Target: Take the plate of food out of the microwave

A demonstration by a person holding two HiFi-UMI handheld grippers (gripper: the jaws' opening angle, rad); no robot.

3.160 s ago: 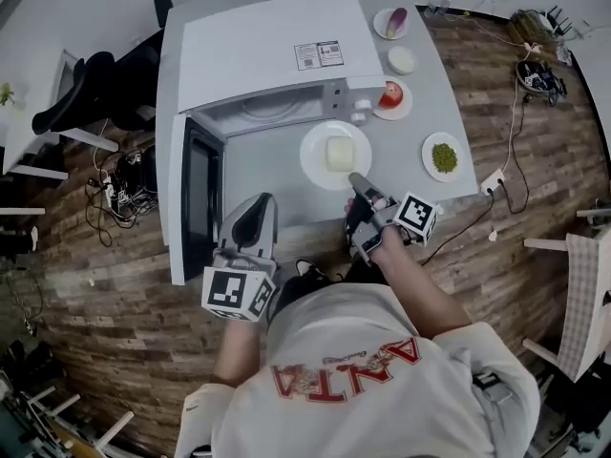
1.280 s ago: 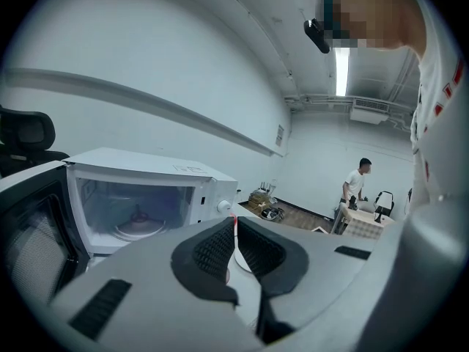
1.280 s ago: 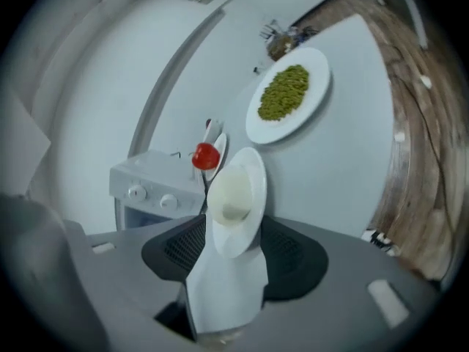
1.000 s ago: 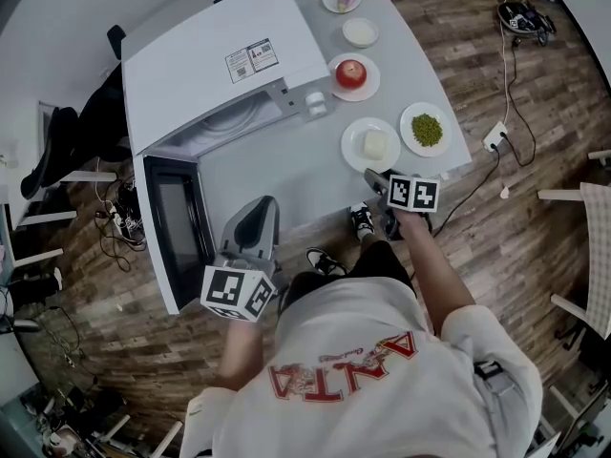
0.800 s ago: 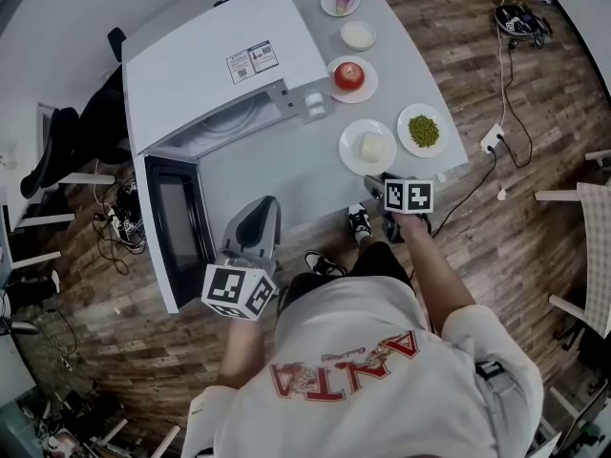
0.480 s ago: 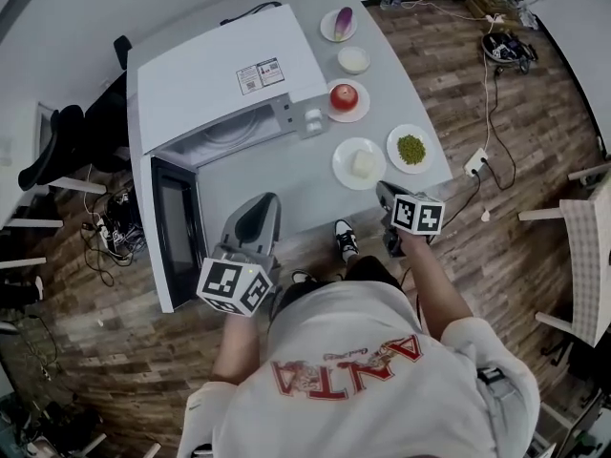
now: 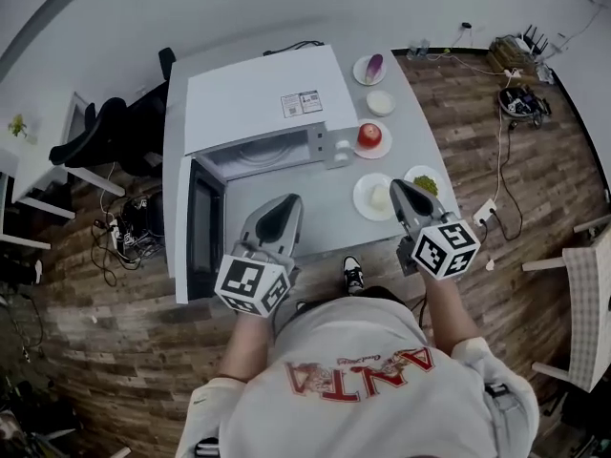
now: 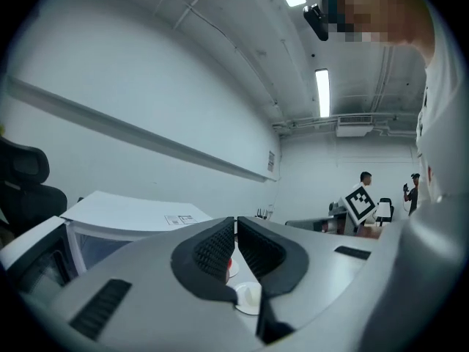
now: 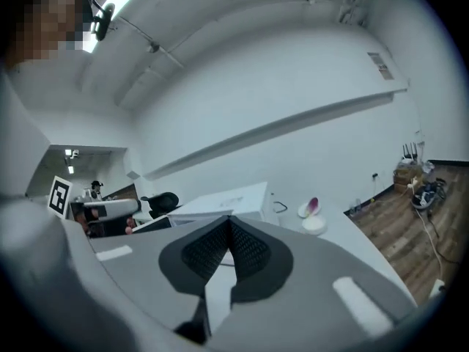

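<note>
The white plate of pale food (image 7: 373, 197) rests on the grey table (image 7: 286, 189), to the right of the white microwave (image 7: 258, 98), whose dark door (image 7: 204, 229) hangs open to the left. My right gripper (image 7: 401, 192) is lifted above the plate's right rim, shut and empty; in its own view the pads (image 9: 229, 222) meet with nothing between them. My left gripper (image 7: 284, 208) hovers over the table in front of the microwave's cavity, also shut and empty (image 8: 235, 222). Below its jaws the plate (image 8: 245, 299) shows.
A plate with a red apple (image 7: 368, 136), a small white bowl (image 7: 381, 102) and a plate with an eggplant (image 7: 370, 68) line the table's right side. A plate of green peas (image 7: 426, 179) is partly hidden by my right gripper. Office chairs (image 7: 95, 132) stand at the left.
The plate went from in front of the microwave to the table's right side. My right gripper has come off its rim, shut and risen. The left gripper rose a little.
</note>
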